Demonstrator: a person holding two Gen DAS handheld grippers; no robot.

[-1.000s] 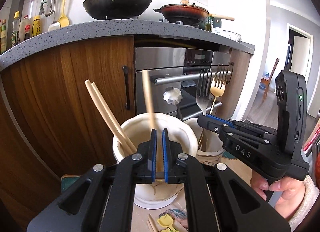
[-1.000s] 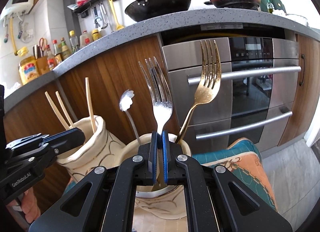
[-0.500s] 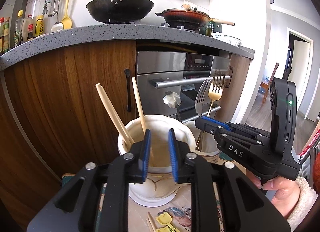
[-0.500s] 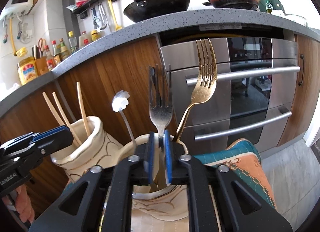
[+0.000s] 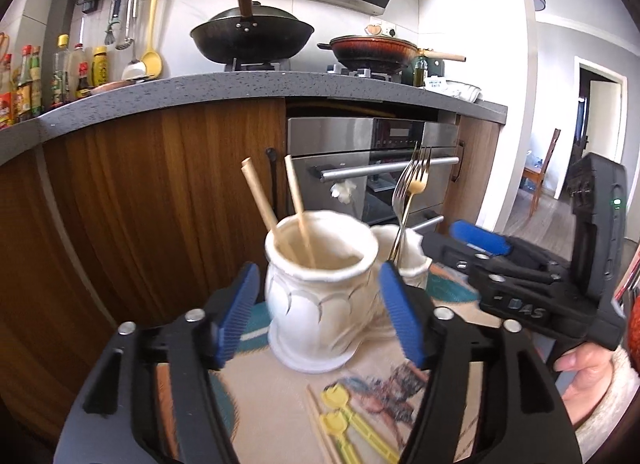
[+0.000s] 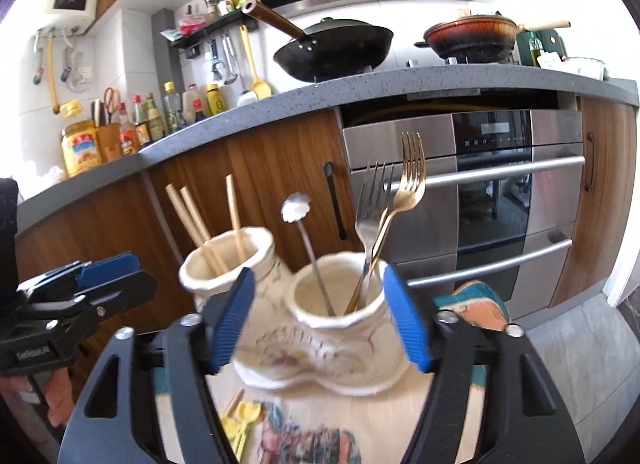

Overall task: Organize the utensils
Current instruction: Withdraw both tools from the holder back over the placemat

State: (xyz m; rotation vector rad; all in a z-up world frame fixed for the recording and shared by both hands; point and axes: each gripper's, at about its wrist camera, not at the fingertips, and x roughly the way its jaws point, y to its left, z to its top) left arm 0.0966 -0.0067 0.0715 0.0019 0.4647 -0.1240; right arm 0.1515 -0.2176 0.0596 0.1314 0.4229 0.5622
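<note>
The chopsticks (image 5: 280, 207) stand in the left-hand pot (image 5: 320, 288), leaning toward 11 o'clock against its rim, and the silver fork (image 6: 370, 219) and gold fork (image 6: 404, 199) stand crossed in the right-hand pot (image 6: 340, 304) beside a flower-topped stick (image 6: 308, 240) that tilts to 11 o'clock. The two pots touch each other on the printed mat (image 5: 280, 404). Both grippers are released and hold nothing: the left gripper (image 5: 320, 312) has its blue pads spread either side of the chopstick pot, and the right gripper (image 6: 320, 312) is spread the same way around the fork pot. At 6 o'clock below the pots, more loose pieces lie flat on the mat, among them yellow-headed picks (image 5: 344, 420) and another wooden stick (image 5: 320, 432); these look like the next things to sort. To do that well, each gripper should back off low and clear of the upright handles so nothing is knocked over, then come down on one flat piece near its middle, pinch it squarely and lift it level before tipping it upright over its matching pot.
</note>
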